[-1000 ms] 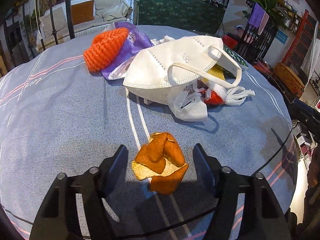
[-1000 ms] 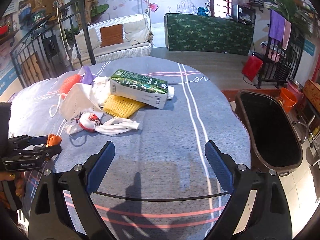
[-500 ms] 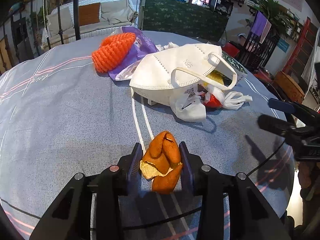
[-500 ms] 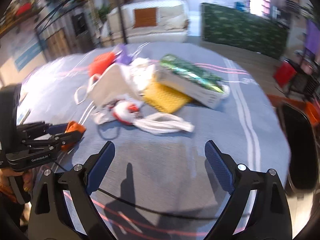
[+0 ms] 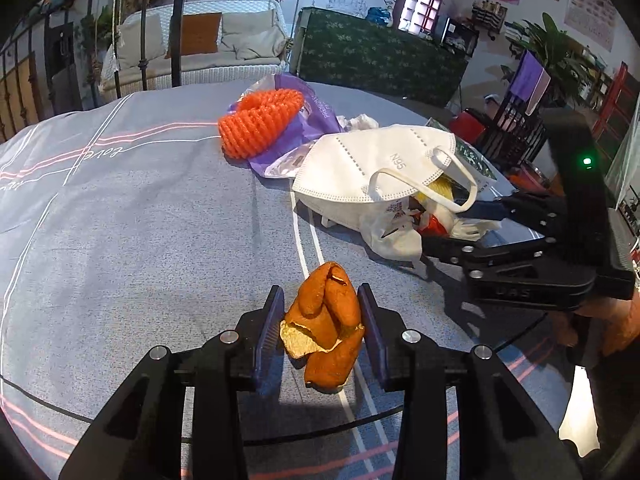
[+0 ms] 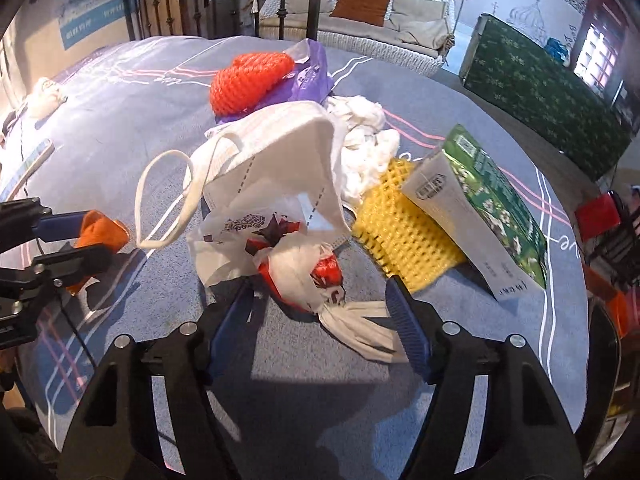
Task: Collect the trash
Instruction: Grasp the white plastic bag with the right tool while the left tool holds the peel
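Observation:
My left gripper (image 5: 320,320) is shut on an orange peel (image 5: 326,330) and holds it just above the grey tablecloth (image 5: 140,240); the peel also shows in the right wrist view (image 6: 102,230). My right gripper (image 6: 320,312) is open, its jaws either side of a knotted white and red plastic bag (image 6: 316,276). A white N95 mask (image 5: 380,164) lies over that bag; it also shows in the right wrist view (image 6: 280,156). Behind lie an orange foam net (image 5: 260,124) on a purple wrapper (image 5: 316,116), crumpled white tissue (image 6: 368,144), a yellow foam net (image 6: 404,240) and a green and white carton (image 6: 480,208).
The round table's right edge (image 6: 568,280) drops to the floor, where something red (image 6: 598,216) stands. A white object (image 6: 46,92) and a flat card (image 6: 34,160) lie at the table's far left. A sofa (image 5: 200,48) and iron railing (image 5: 176,24) stand behind the table.
My left gripper closed on the orange peel and lifted it slightly. My right gripper swung left and forward to the knotted bag and narrowed its opening.

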A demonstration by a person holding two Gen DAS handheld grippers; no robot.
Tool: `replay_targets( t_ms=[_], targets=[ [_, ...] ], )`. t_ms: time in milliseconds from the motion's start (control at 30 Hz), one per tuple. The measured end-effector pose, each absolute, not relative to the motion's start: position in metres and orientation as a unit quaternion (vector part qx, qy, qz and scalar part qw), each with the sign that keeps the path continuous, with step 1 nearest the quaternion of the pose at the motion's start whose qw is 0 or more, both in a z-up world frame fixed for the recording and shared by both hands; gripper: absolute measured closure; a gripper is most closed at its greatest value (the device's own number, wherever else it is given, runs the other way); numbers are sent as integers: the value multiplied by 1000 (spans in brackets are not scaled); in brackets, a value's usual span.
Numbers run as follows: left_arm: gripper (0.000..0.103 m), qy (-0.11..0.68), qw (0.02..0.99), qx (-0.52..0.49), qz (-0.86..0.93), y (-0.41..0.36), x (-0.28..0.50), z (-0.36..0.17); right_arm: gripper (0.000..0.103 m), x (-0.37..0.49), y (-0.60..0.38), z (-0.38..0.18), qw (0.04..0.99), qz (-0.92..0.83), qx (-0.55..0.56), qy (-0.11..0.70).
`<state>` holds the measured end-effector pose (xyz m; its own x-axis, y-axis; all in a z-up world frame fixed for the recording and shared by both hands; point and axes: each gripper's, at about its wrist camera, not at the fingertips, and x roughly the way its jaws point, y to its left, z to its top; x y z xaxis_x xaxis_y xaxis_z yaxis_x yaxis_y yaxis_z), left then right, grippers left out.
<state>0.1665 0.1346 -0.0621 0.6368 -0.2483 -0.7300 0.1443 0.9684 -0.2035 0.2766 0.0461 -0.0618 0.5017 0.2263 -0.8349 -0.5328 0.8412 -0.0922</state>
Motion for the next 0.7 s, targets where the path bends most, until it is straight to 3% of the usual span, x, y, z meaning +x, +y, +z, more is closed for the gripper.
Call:
replay_targets(
  t_ms=[67,167,267,700],
  targets=[
    [65,411,902,-68,-112,135,167,-62,63,278,48,-65,847,226,-174,449],
    [65,412,902,-66,-114,132,168,-62,78,276,49,-68,847,223,-176,450],
    [65,412,902,-66,-114,130,167,-63,83,269,42,-63,846,230,-161,452],
    [65,394,903,-60,-161,95,159,-52,83,220,-35,-41,888,150,-105,421]
  ],
)
